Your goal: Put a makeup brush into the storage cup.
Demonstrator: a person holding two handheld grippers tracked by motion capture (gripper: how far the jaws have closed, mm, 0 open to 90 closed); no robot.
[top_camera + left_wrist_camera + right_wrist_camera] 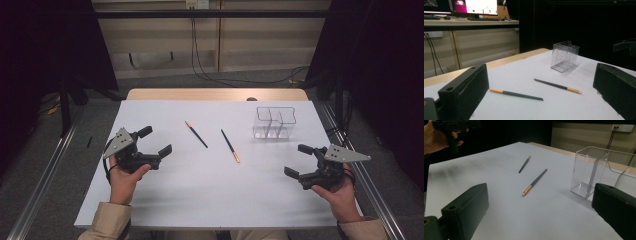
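1. Two grippers are in my hands; my left gripper (156,141) hovers over the table's (200,200) left side, jaws spread wide, holding nothing.
2. Two dark pencils lie apart mid-table: the left pencil (196,134), then the right pencil (230,145).
3. My right gripper (298,161), near the clear organizer (274,123), gapes wide and empty too.

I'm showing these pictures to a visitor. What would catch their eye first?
Two dark pencils with orange ends, left pencil and right pencil, lie apart mid-table. A clear divided holder stands behind them to the right. The open left tongs and right tongs flank them, holding nothing.
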